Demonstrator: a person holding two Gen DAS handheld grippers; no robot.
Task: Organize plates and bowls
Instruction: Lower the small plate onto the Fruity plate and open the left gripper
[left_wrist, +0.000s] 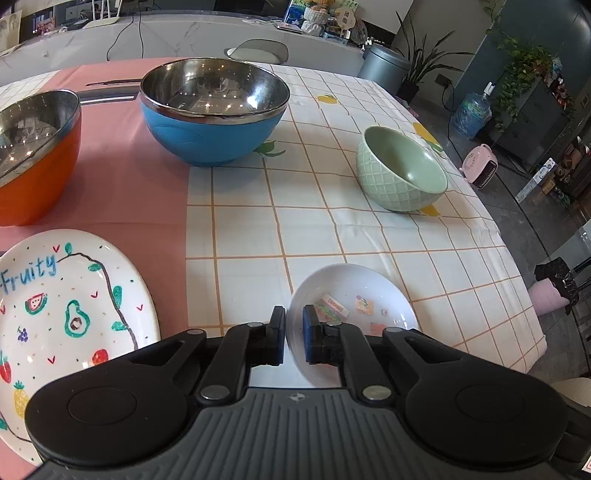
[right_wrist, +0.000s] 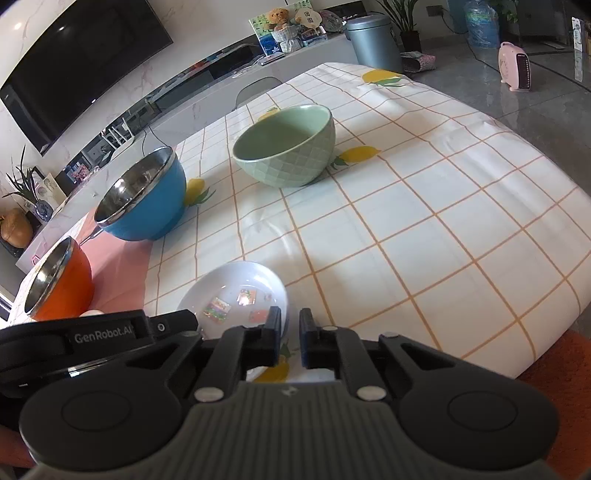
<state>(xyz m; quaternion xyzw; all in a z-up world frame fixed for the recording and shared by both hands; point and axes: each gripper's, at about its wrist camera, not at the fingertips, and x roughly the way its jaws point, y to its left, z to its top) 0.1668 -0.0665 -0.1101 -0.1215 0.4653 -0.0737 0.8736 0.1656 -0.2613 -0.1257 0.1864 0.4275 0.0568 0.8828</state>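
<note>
The table holds three deep bowls: an orange bowl at the left edge of the left wrist frame, a blue bowl at upper centre, and a green bowl to the right. There are two white dishes: a painted plate at lower left and a small dish at lower centre. The small dish holds about five stickers.

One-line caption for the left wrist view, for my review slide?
Left claw shut on the rim of the small white dish, with painted plate, orange bowl, blue bowl and green bowl around.
</note>
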